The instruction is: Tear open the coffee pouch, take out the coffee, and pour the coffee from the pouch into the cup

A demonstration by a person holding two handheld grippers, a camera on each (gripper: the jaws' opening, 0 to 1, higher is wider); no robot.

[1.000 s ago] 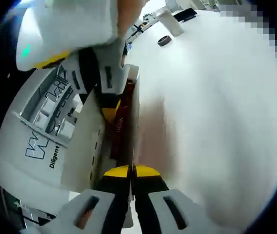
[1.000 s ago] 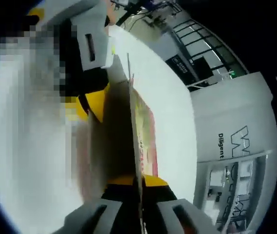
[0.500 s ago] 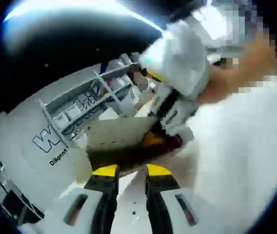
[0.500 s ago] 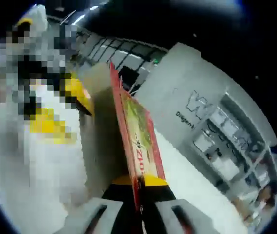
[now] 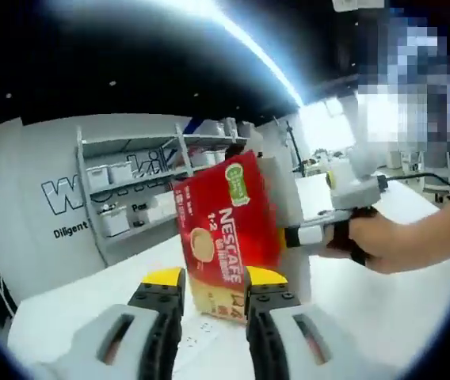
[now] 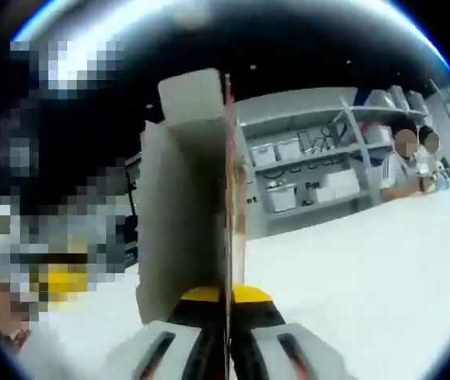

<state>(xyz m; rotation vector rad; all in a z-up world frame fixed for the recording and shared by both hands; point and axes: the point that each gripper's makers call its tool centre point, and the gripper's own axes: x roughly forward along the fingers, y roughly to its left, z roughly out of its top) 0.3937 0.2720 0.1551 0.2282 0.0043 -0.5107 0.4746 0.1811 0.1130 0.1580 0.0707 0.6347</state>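
Nescafé box, red with a printed cup and a green badge, stands upright just past the left gripper in the left gripper view. That gripper's jaws are a narrow gap apart and hold nothing; the box's lower edge sits behind their tips. From the right comes the right gripper, a hand around its grip, pinching the box's far edge above the white table. Shelving with bins lines the back wall.

In the right gripper view the box appears edge-on, open at the top with a grey cardboard flap raised. The right gripper is clamped on one thin side wall, jaws pressed together over it. The table spreads below; shelves stand behind.

This carton looks light and thin-walled, likely to buckle under a hard squeeze. Holding a lower wall near a corner fold seems best, leaving the open mouth free for reaching the pouches inside.
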